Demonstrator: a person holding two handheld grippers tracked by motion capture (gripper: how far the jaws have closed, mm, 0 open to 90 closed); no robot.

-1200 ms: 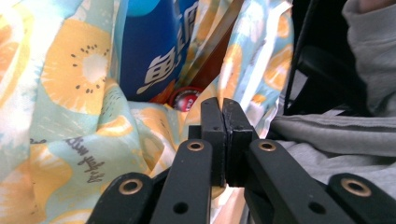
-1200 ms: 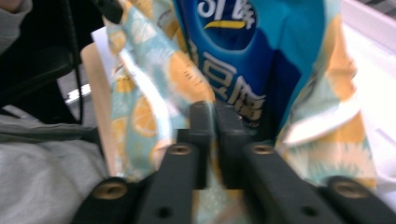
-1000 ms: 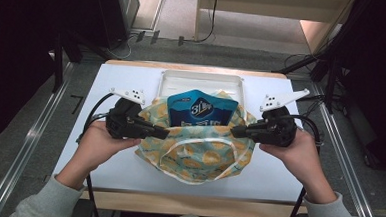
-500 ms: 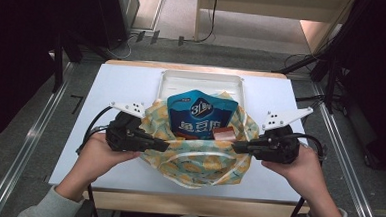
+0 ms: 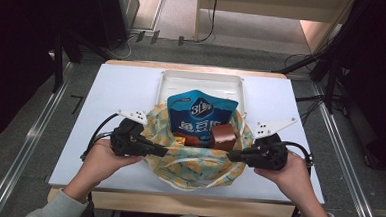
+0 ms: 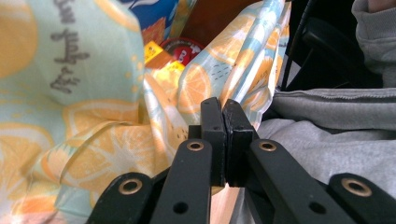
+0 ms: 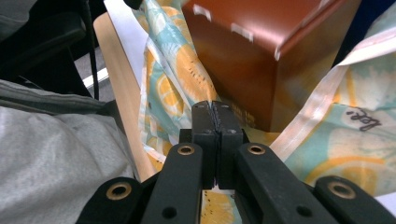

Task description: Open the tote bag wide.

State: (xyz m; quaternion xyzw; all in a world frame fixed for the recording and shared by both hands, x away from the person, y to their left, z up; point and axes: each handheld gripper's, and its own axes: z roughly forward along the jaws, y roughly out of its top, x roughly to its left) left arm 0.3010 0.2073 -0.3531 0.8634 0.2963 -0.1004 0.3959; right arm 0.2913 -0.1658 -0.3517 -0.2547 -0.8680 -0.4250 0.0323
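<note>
Both grippers dropped toward frame bottom w/ lemon-print bag (image 5: 198,159); left gripper (image 5: 163,150) & right gripper (image 5: 231,155) fingers clenched on its rim, keeping mouth spread.

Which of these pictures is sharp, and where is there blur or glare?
High view: table evenly lit, surroundings dark. Left gripper view: jaws sharp, fruit-print bag soft and blurred. Right gripper view: brown box slightly blurred, with glare on top.

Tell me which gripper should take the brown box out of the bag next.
Right, probably. The right gripper grips the bag rim beside the brown box; the left gripper is across the bag.
</note>
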